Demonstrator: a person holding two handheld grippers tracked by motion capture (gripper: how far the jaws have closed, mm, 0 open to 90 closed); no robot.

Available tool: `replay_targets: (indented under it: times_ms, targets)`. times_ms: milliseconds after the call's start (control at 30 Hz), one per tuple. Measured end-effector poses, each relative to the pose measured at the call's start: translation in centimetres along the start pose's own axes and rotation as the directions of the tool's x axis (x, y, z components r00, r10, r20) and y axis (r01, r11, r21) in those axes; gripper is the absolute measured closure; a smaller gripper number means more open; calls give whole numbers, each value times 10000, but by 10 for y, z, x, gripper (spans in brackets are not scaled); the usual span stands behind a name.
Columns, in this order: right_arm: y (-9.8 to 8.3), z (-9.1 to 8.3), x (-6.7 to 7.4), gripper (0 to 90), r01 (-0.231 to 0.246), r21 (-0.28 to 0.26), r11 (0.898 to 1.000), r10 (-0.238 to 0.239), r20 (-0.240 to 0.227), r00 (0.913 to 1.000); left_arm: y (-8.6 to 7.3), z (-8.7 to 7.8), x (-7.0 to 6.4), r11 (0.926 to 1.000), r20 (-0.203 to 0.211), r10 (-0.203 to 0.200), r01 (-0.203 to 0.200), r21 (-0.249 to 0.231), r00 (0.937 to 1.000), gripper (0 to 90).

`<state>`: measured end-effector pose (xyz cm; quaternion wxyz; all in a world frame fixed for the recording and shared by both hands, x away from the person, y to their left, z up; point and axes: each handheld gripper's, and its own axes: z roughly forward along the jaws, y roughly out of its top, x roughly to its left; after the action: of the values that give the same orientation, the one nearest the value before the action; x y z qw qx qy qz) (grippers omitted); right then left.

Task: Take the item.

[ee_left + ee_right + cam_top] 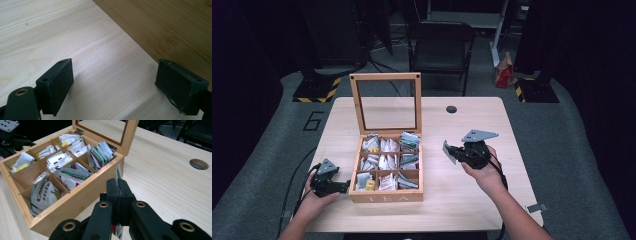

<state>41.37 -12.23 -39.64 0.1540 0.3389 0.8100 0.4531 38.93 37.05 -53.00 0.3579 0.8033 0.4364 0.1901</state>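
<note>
The right gripper (451,151), its jaws pressed together on a tea sachet (118,175), holds it above the table (472,200) just to the right of the open wooden tea box (385,196), with bare tabletop between them. The box's nine compartments hold more sachets (43,192), and its glass-paned lid (385,102) stands upright at the far side. The left gripper (346,185) rests against the box's near-left corner, jaws spread and holding nothing.

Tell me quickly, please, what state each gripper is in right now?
Left gripper: open, nothing between its jaws, beside the tea box.
Right gripper: shut on a tea bag.
</note>
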Motion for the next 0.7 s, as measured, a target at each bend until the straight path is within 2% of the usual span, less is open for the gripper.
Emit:
replay_targets:
  times_ms: [300,467,700]
  targets:
    - [-7,-6,-12,900,-137,-105,9999,141,342,9993,0,0,0,10000,-1,-1,1,-2,10000,142]
    - [-9,-9,-17,900,-118,-96,9999,123,526,9985,0,0,0,10000,-2,-1,1,-3,10000,142]
    - [-14,-10,-21,900,-328,-94,9994,333,683,9971,0,0,0,10000,-3,-4,4,-5,10000,142]
